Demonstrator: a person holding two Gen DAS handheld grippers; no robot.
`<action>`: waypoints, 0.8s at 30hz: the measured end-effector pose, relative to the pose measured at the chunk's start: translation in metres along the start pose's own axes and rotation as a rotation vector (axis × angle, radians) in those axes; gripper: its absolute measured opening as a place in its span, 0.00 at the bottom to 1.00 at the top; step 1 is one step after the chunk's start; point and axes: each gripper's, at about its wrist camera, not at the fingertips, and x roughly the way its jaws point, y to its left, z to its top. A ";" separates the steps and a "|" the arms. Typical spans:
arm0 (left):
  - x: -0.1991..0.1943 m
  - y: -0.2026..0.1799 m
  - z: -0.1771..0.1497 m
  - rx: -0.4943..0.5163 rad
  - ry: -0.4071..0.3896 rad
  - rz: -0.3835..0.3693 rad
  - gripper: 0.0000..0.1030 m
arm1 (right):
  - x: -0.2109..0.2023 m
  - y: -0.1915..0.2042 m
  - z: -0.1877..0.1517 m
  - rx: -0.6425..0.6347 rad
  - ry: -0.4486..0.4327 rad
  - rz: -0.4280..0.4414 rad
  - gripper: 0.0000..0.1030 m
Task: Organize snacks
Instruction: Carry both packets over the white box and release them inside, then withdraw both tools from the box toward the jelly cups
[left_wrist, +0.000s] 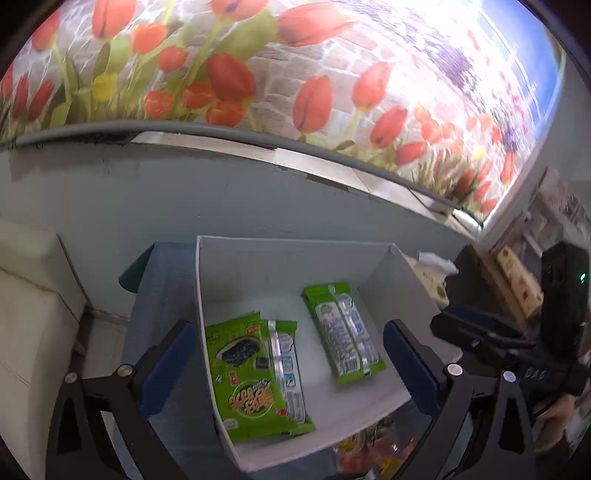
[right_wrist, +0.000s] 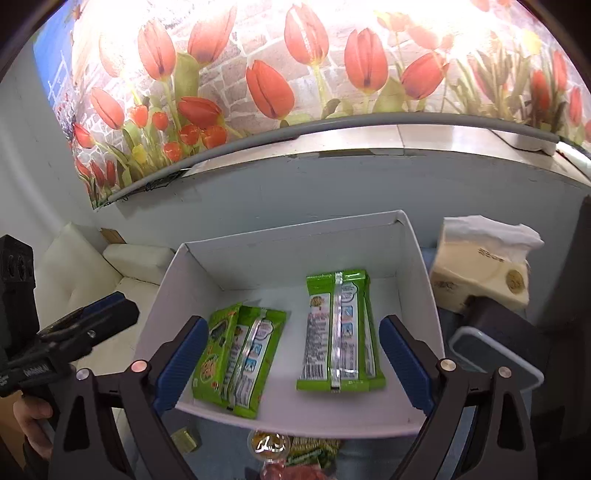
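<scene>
A white cardboard box stands open on a blue-covered table. Inside it lie green snack packets: a pair on the left and a pair on the right. My left gripper hangs open over the box's left half with nothing between its blue pads; its left finger is outside the left wall. My right gripper is open above the box, its pads empty. Each view also shows the other gripper's fingers from the side.
A tissue box stands right of the white box, with a dark device in front of it. Loose snacks lie before the box's near wall. A white sofa is at the left, and a tulip-print wall behind.
</scene>
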 end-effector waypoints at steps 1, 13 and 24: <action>-0.004 -0.007 -0.007 0.031 -0.004 0.004 1.00 | -0.007 0.001 -0.006 -0.006 -0.013 -0.005 0.94; -0.060 -0.076 -0.069 0.266 -0.057 0.074 1.00 | -0.095 -0.002 -0.117 -0.005 -0.130 -0.047 0.94; -0.099 -0.073 -0.125 0.207 -0.044 -0.004 1.00 | -0.126 -0.027 -0.205 0.035 -0.097 -0.080 1.00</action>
